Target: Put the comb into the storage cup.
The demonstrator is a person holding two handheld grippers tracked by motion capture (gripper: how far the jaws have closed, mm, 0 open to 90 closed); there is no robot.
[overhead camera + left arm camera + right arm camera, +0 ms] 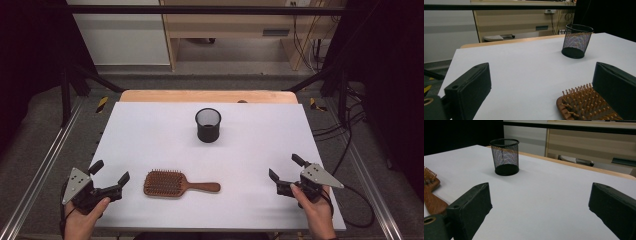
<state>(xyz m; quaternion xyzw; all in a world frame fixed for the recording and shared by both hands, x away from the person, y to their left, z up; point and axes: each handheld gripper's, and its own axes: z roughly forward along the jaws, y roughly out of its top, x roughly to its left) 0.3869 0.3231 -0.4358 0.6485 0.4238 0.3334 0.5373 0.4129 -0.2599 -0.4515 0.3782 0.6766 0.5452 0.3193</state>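
Note:
A wooden paddle hairbrush lies bristles up near the table's front edge, handle pointing right; its head sits close to my left gripper's right jaw. A black mesh cup stands upright past the middle of the white table, also seen as the cup and the cup. My left gripper rests at the front left, open and empty, just left of the brush. My right gripper rests at the front right, open and empty, with the brush handle off to its left.
The white tabletop has a wooden strip along its far edge. Metal frame rails run along both sides. Cabinets and cables stand beyond the table's far end.

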